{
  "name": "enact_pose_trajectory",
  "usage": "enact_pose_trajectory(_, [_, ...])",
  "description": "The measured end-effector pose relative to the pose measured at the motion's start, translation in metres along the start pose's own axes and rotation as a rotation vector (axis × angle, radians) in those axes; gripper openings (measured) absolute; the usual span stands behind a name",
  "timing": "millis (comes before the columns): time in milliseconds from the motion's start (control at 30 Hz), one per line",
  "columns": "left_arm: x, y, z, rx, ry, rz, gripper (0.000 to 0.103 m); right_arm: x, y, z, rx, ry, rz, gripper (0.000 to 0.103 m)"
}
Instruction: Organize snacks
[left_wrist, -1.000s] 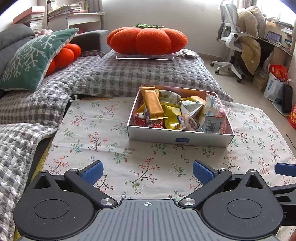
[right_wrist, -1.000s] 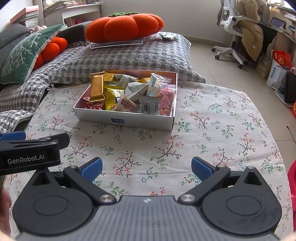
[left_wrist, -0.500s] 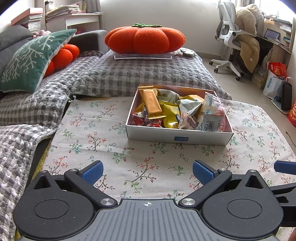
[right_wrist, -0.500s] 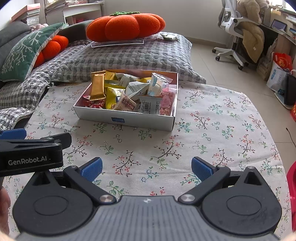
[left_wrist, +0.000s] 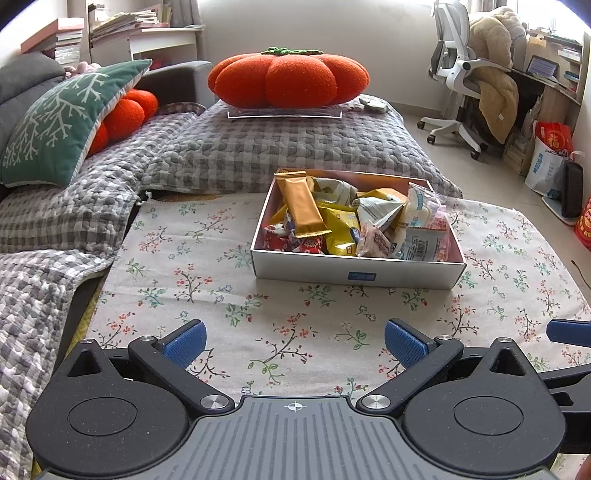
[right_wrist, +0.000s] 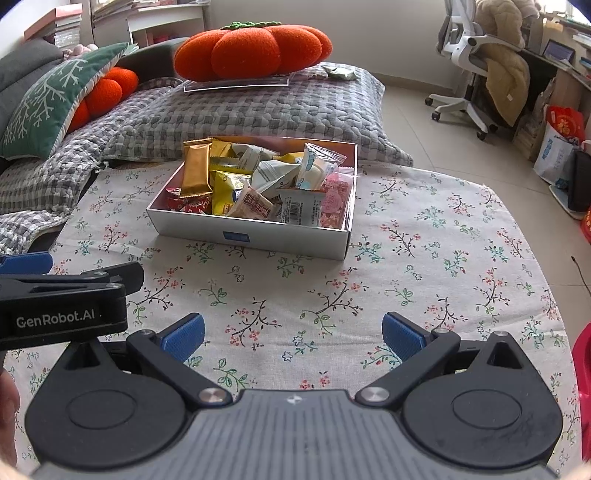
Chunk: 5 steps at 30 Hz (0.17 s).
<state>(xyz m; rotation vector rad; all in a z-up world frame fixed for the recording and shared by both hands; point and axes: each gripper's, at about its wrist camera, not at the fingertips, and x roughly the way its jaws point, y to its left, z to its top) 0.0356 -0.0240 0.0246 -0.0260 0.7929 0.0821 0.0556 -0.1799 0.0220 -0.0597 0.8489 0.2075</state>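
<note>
Little has shifted since a second ago — both views have drifted slightly, the box (left_wrist: 354, 275) sitting a touch further off, and no snack has changed place. That tells me nothing about how far the sorting stands. My left tool (left_wrist: 293, 341) and right tool (right_wrist: 293, 338) are both spread wide and empty, hovering over the floral tabletop (left_wrist: 192, 266). One box sits mid-tabletop, holding all the snacks (right_wrist: 258, 181) — roughly ten packets jumbled together, one gold bar (left_wrist: 302, 208) on top; none lies outside.
</note>
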Motion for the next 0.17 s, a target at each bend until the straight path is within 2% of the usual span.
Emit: enact_pose_trajectory(167, [0.0002, -0.0001, 0.0001, -0.001, 0.002, 0.0, 0.103, 0.0, -0.0002, 0.0001, 0.0, 0.0, 0.0, 0.102])
